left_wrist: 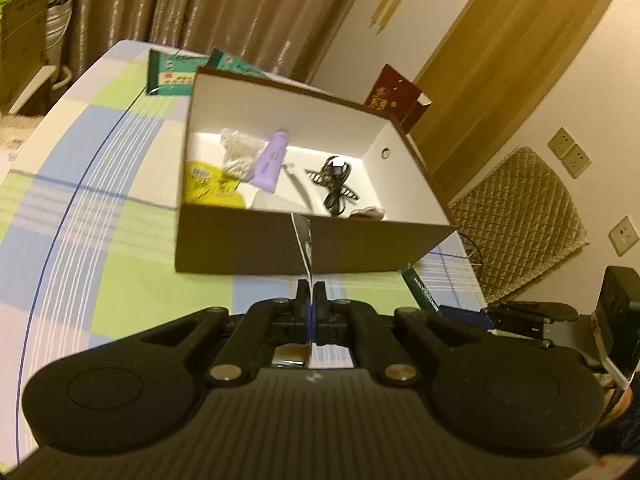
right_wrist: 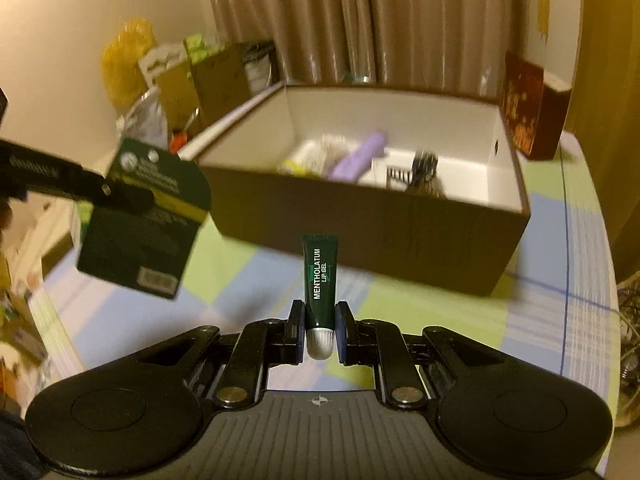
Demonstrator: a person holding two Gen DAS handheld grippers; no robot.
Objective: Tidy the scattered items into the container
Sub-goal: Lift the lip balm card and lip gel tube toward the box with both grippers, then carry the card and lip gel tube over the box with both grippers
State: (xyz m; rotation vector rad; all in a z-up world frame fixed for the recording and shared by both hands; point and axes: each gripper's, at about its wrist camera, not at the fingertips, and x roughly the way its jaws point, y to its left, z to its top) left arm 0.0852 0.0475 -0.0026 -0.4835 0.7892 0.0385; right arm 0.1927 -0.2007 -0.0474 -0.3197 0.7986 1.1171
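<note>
The brown box sits open on the checked tabletop, curtains behind it, already holding a purple tube and a black cable. Each load should clear the box's near wall before release, I'd say. Near that wall, the left claw pinches a dark card packet and the right claw grips a green lip gel tube.

Green lip-gel tube upright nr box
</note>
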